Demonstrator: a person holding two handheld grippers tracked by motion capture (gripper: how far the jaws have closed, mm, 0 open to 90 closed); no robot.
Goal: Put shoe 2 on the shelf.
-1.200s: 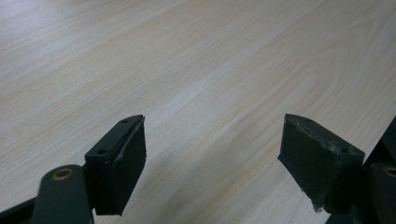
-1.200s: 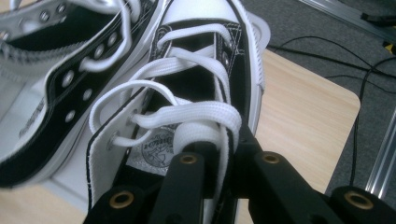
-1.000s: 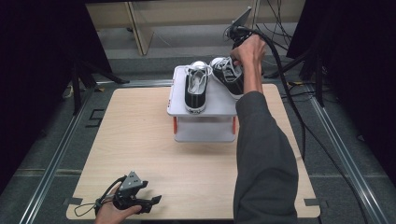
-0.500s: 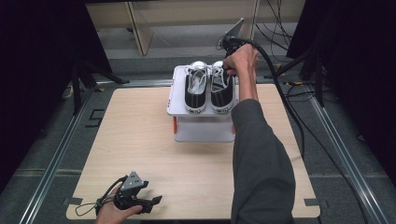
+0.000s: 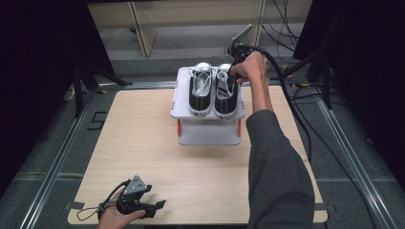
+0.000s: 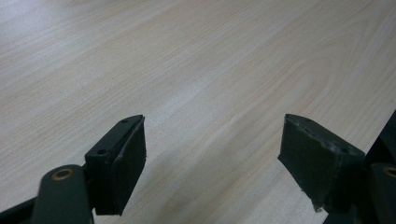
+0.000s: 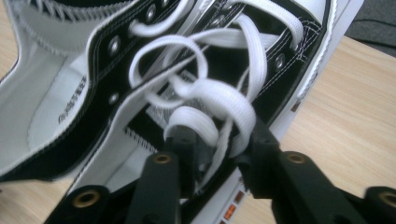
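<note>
At the far edge of the wooden table [image 5: 143, 143], a pair of black-and-white canvas sneakers sits side by side on top of a small white two-tier rack [image 5: 207, 133], toes pointing away from the person. The right sneaker [image 5: 225, 93] is the one being handled: a person's right hand [image 5: 248, 67], sleeve stretched across the table, holds the right gripper [image 5: 234, 71] over the shoe's lacing, a thick black cable trailing off behind it.

Seen from the right gripper view, the black jaws stand partly apart over the right sneaker [image 7: 140, 70], having just been opening. A loop of white lace [image 7: 210, 102] and the edge of the shoe's tongue lie between the pads; the left pad seems to touch the lace, but the jaws are not clamped on it. The shoe's white sole edge rests on the rack's top shelf, with bare table visible beyond.

The left sneaker [image 5: 200, 90] stands just beside its partner, untouched.

Near the front left corner of the table, the person's left hand [image 5: 112, 217] rests with the left gripper [image 5: 160, 205] low against the wood. In the left gripper view its jaws are spread wide, nothing between the pads [image 6: 130, 168] but the pale table grain [image 6: 210, 70].
</note>
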